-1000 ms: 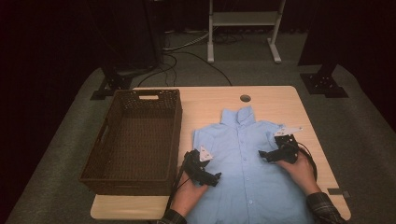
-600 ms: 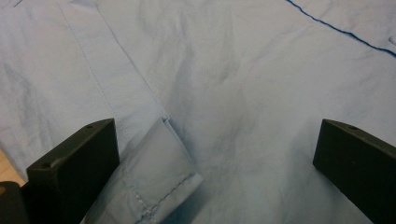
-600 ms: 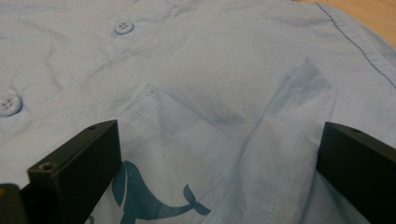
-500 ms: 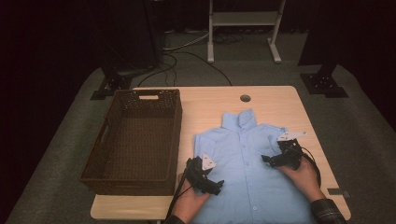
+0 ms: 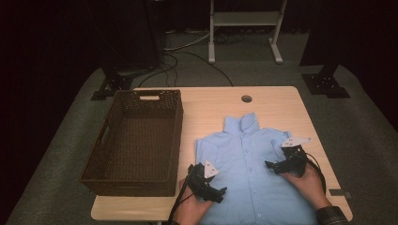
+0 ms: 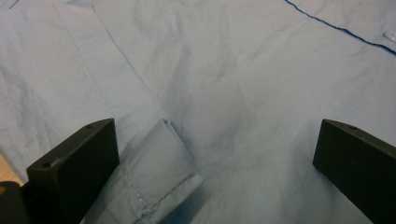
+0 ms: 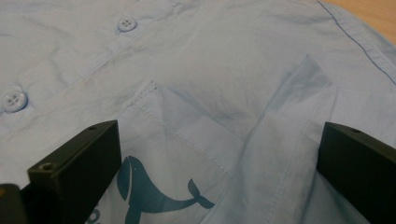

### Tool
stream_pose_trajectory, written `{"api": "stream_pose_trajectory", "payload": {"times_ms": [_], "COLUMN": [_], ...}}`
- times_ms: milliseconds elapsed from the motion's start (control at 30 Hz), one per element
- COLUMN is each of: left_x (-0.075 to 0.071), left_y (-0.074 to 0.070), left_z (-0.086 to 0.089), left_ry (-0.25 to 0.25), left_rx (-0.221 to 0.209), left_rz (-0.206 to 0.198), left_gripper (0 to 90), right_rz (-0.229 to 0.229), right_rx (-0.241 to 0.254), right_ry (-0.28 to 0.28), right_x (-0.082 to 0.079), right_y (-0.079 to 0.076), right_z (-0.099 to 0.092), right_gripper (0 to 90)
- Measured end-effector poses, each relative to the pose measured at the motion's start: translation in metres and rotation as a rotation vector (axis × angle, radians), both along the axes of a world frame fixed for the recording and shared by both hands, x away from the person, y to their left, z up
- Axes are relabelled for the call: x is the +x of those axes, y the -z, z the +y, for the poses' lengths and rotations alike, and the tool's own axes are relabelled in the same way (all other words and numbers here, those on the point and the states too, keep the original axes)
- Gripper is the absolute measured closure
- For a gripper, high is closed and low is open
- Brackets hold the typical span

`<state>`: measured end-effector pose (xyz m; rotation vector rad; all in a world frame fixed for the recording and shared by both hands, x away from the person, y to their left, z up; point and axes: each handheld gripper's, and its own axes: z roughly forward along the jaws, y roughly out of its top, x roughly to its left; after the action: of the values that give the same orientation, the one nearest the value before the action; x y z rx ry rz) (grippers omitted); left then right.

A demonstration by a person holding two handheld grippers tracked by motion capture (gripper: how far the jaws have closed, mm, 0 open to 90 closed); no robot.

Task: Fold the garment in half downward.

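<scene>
Your light blue button-up shirt [image 5: 253, 173] lies flat, front side up, on the right half of the counter [image 5: 277, 101], collar pointing away from you and its lower part reaching the near edge; the dark wicker basket [image 5: 136, 140] stands just beside it on the left half, apart from the fabric.

Your left gripper [image 5: 217, 193] sits over the shirt's near left portion, with your left hand [image 5: 190, 206] behind it at the counter's near edge; in the left gripper view its jaws stand wide apart with nothing between them but the cloth below, and a folded, stitched cuff [image 6: 159, 175] lies close to the left jaw; whether that jaw touches the cuff you cannot tell from here.

Your right gripper [image 5: 274, 165] rests over the shirt's right chest area, your right hand [image 5: 305, 178] wrapped around it; its jaws are likewise spread wide and grip nothing; between them, in the right gripper view, lies the chest pocket [image 7: 187, 158] with a dark blue whale print [image 7: 154, 193], a raised fold of fabric [image 7: 289, 116] near the right jaw, and two white buttons [image 7: 125, 23] along the placket farther off.
</scene>
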<state>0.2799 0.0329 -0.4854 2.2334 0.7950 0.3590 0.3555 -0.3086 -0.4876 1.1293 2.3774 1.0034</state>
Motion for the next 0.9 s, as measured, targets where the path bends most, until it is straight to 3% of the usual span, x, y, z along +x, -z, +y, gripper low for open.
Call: {"api": "stream_pose_trajectory", "payload": {"times_ms": [167, 433, 900], "left_x": [-0.006, -0.009, -0.008], "left_y": [-0.003, -0.014, -0.019], "left_z": [-0.001, 0.0, 0.0], "left_ry": [0.019, 0.039, 0.072], "left_rx": [0.013, -0.013, -0.032], "left_rz": [-0.01, -0.034, -0.026], "left_gripper": [0.0, 0.0, 0.0], "right_rz": [-0.003, -0.002, -0.001], "right_rx": [0.0, 0.0, -0.001], "right_ry": [-0.006, -0.007, -0.011], "right_x": [-0.005, -0.015, -0.031], "right_y": [0.0, 0.0, 0.0], "right_z": [-0.002, -0.007, -0.016], "right_gripper": [0.0, 0.0, 0.0]}}
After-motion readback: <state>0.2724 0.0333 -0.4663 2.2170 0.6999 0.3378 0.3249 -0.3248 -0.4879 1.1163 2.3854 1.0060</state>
